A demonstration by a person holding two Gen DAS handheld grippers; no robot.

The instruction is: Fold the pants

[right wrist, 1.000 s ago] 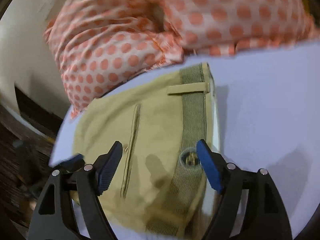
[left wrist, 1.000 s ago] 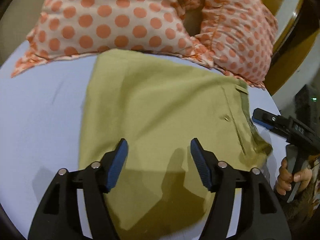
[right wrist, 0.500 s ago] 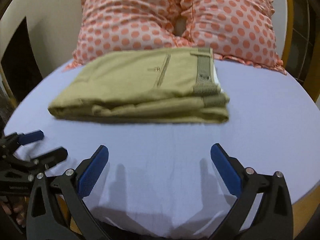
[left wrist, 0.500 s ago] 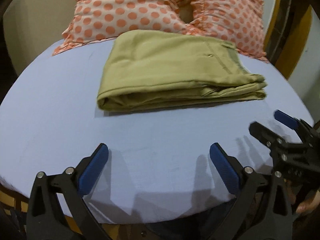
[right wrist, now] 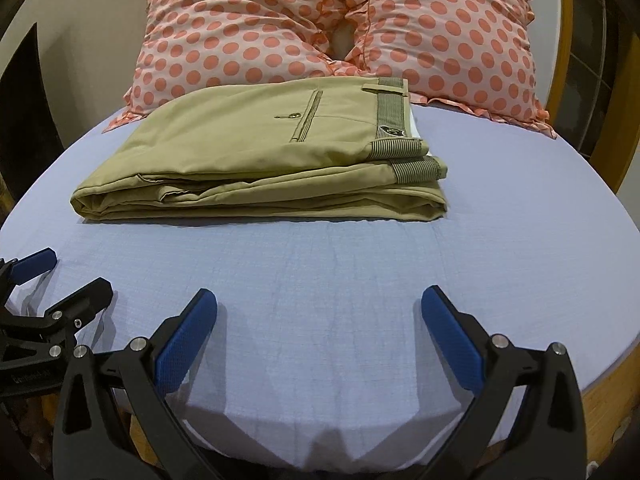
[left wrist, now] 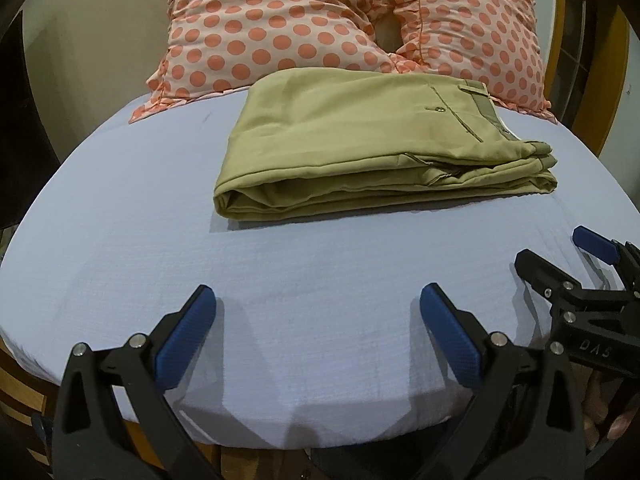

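Observation:
The khaki pants [left wrist: 360, 140] lie folded in a flat stack on the blue bed sheet [left wrist: 160, 220], waistband at the right; they also show in the right wrist view [right wrist: 260, 152]. My left gripper [left wrist: 316, 304] is open and empty, low over the sheet near the bed's front edge, well short of the pants. My right gripper [right wrist: 318, 306] is open and empty, also near the front edge. The right gripper shows at the right of the left wrist view [left wrist: 560, 256]. The left gripper shows at the left of the right wrist view [right wrist: 60, 276].
Two polka-dot pillows [left wrist: 280, 28] [right wrist: 440, 28] lean at the head of the bed behind the pants. A wooden bed frame [right wrist: 568, 40] runs along the right side. A beige wall [left wrist: 100, 40] stands at the back left.
Both grippers have pulled back from over the pants to the bed's front edge and opened wider. The pants now lie folded and untouched.

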